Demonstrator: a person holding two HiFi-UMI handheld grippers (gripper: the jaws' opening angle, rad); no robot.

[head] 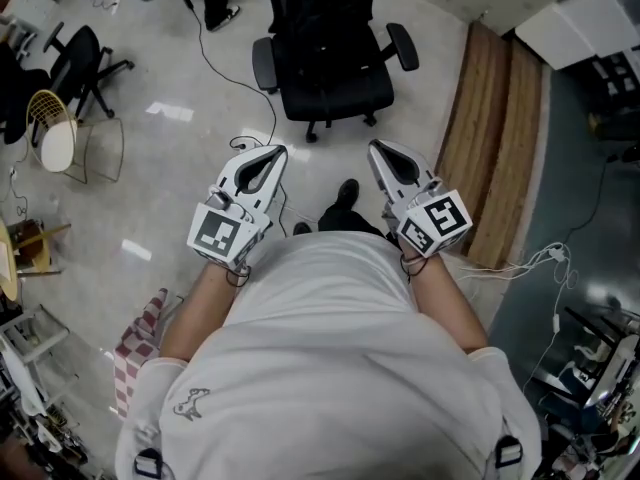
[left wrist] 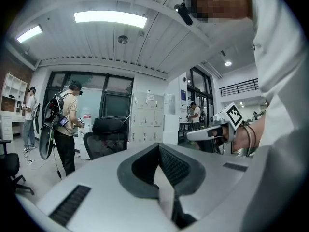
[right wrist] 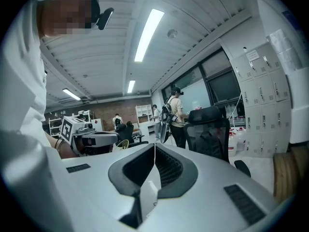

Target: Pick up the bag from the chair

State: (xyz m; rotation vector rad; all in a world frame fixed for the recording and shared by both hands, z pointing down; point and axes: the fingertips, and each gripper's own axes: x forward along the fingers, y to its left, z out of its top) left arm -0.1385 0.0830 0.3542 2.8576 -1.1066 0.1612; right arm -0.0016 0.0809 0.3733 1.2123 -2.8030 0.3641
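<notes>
A black office chair (head: 325, 63) stands on the pale floor ahead of me; it also shows in the left gripper view (left wrist: 107, 138) and the right gripper view (right wrist: 208, 132). A dark mass fills its seat, but I cannot make out a bag apart from the black upholstery. My left gripper (head: 270, 152) and right gripper (head: 377, 148) are held side by side in front of my body, pointing at the chair and well short of it. Both are shut with nothing in them, their tips meeting in the left gripper view (left wrist: 158, 147) and the right gripper view (right wrist: 154, 145).
A second black chair (head: 85, 63) and a wire-frame chair (head: 60, 138) stand at the left. A black cable (head: 225, 78) runs over the floor beside the task chair. A wooden ramp (head: 500, 138) lies at the right. A person with a backpack (left wrist: 65, 124) stands near grey lockers (left wrist: 147, 117).
</notes>
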